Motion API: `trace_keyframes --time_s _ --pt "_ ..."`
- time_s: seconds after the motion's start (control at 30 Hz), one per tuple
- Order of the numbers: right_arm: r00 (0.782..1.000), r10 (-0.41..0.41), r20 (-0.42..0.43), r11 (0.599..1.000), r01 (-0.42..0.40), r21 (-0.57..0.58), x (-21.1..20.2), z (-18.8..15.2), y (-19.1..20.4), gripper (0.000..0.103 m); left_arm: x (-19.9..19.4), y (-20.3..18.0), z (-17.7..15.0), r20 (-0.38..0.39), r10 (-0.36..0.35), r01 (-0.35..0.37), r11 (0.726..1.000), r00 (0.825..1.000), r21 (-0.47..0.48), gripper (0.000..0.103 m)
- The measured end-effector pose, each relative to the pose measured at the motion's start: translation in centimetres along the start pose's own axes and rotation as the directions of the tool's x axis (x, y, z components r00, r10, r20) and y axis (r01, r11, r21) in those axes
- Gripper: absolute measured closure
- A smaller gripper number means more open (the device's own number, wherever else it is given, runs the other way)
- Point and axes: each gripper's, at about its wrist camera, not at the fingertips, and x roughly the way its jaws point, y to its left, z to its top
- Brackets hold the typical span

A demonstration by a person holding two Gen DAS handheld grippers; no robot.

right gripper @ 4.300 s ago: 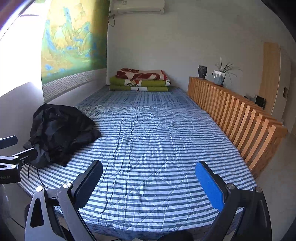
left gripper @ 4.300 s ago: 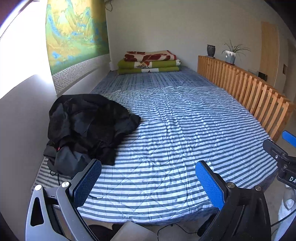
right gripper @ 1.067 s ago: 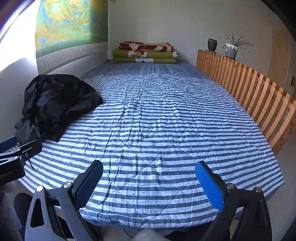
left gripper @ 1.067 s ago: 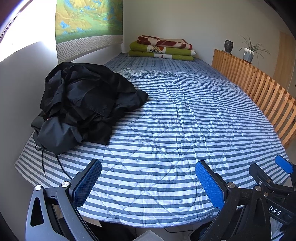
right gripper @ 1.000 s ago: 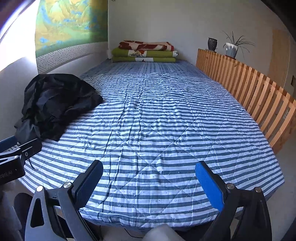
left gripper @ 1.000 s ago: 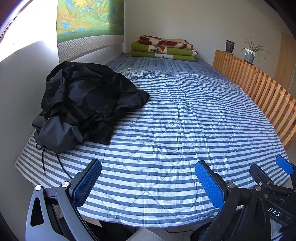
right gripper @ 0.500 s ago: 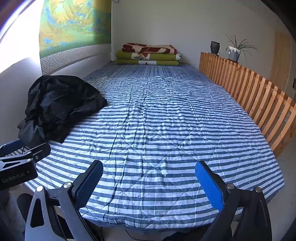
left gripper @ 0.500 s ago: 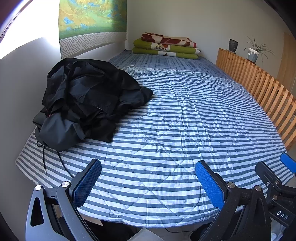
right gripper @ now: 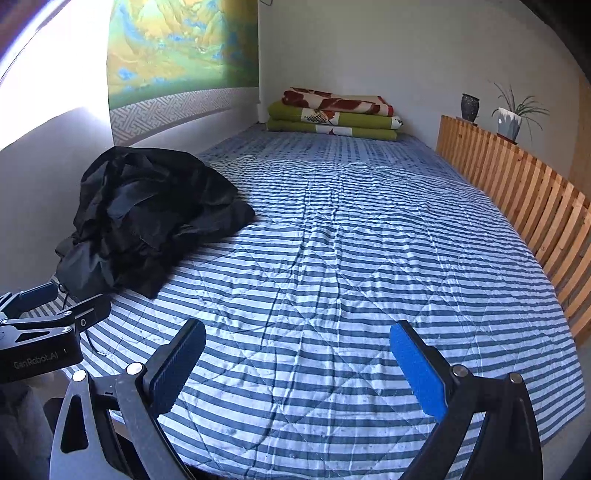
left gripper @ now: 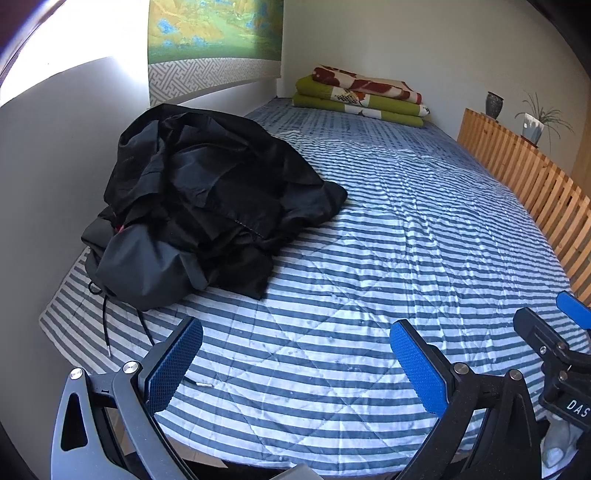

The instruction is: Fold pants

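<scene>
Black pants (left gripper: pixel 207 206) lie in a crumpled heap on the left side of the striped bed (left gripper: pixel 406 229), close to the wall, with a thin drawstring trailing toward the near edge. The same pants (right gripper: pixel 147 214) show at the left in the right wrist view. My left gripper (left gripper: pixel 295 363) hovers open over the bed's near edge, below and right of the heap, with nothing between its blue pads. Further right over the near edge, my right gripper (right gripper: pixel 297 367) is open and holds nothing. Each gripper appears at the edge of the other's view.
Folded green and red blankets (left gripper: pixel 360 98) are stacked at the far end of the bed. A wooden slatted rail (left gripper: pixel 524 181) runs along the right side, with a vase (left gripper: pixel 494 105) and a potted plant (left gripper: pixel 535 123) on it. A wall with a painted scroll (left gripper: pixel 214 29) borders the left.
Both grippers have moved forward and lower toward the bed, and the left view has swung toward the pants, which now look larger. The pants have not moved. Both grippers stay open.
</scene>
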Motion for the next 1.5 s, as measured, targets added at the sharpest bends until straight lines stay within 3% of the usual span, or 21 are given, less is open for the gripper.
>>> trace_keyframes --time_s 0.17,0.33,0.67,0.87,1.13,1.2,1.23,1.27,1.5 --pt "0.999 0.05 -0.008 0.998 -0.05 -0.035 2.9 3.5 2.8 0.005 2.2 4.1 1.3 0.004 0.054 -0.054 0.998 0.999 -0.043 0.0" --pt "0.993 0.111 -0.03 0.991 -0.113 -0.078 6.5 7.8 7.1 0.017 4.6 8.9 2.3 -0.004 0.097 -0.097 0.989 0.995 -0.112 0.0" --pt "0.961 0.273 -0.033 0.937 -0.274 -0.216 12.8 16.3 21.3 0.017 6.6 16.9 3.0 0.012 0.186 -0.182 0.969 0.982 -0.166 0.0" --pt "0.946 0.308 -0.102 0.911 -0.324 -0.256 17.4 18.2 29.6 0.017 7.9 20.3 2.2 -0.017 0.199 -0.199 0.958 0.98 -0.208 0.0" --pt "0.944 0.258 -0.203 0.884 -0.316 -0.344 22.3 17.1 37.3 0.017 9.2 23.0 0.9 -0.051 0.185 -0.192 0.955 0.981 -0.225 0.0" --pt "0.938 0.255 -0.235 0.879 -0.326 -0.348 23.1 16.9 38.1 0.036 9.4 23.4 0.9 -0.045 0.198 -0.203 0.955 0.979 -0.217 0.0" --pt "0.929 0.259 -0.266 0.875 -0.342 -0.344 23.4 16.9 38.3 0.069 9.5 23.5 1.0 -0.039 0.202 -0.206 0.954 0.979 -0.217 0.0" --pt "0.922 0.259 -0.288 0.874 -0.351 -0.336 23.5 16.9 38.3 0.079 9.6 23.8 1.2 -0.033 0.204 -0.207 0.954 0.978 -0.217 0.001" --pt "0.925 0.318 -0.207 0.882 -0.369 -0.295 19.0 17.2 33.4 0.085 8.7 24.5 2.2 0.005 0.224 -0.218 0.953 0.975 -0.211 0.004"
